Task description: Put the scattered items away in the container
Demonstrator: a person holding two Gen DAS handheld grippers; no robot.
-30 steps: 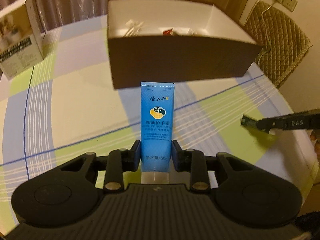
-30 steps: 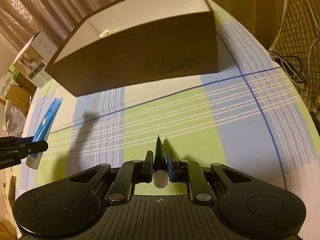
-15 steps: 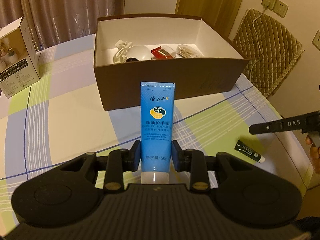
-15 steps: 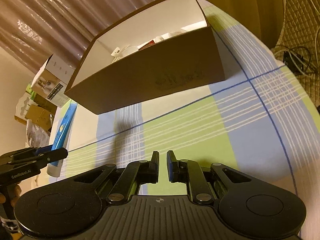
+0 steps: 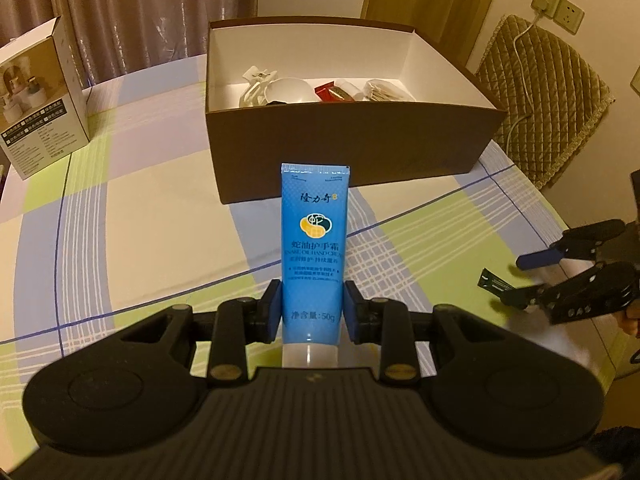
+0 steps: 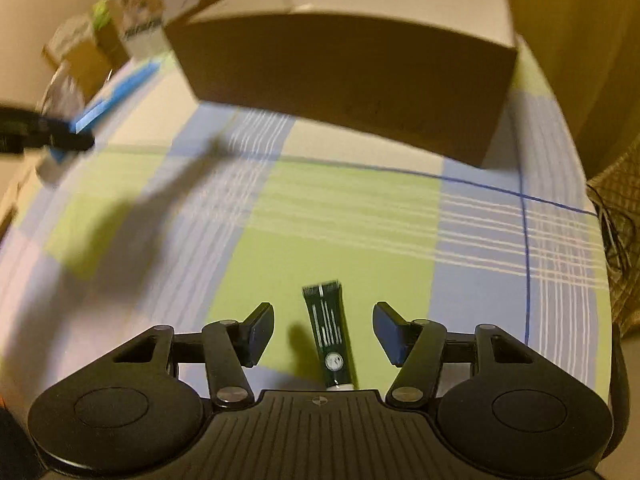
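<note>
Two hand-held grippers work over a desk [image 5: 132,240] covered in a checked green, blue and cream cloth. Left hand-held gripper [image 5: 313,309] is closed on a blue tube [image 5: 315,240] of hand cream, gripped low down near its pale cap, with the flat crimped end pointing away toward the far side. Straight ahead of it, in the middle of the desk, stands an open brown box [image 5: 348,148] with white inner walls; it already holds a few small items, among them something white and a red packet. The blue tube is held above the cloth, short of the box's near wall.

Right hand-held gripper [image 6: 323,334] is wide open and holds nothing. A small dark green tube [image 6: 329,336] lies flat on the cloth between its two fingers, touching neither. The tube's long axis runs nearly in line with the fingers, white cap toward the camera and crimped end pointing to the far side, tilted slightly left. The right gripper is far nearer to this tube than the left one. The box sits well beyond it, toward the far side.

Judging from this, closing the fingers would pinch the green tube across its narrow width, a sound grasp. A printed carton [image 5: 40,96] stands at the far left, and a quilted chair [image 5: 548,92] at the far right.
</note>
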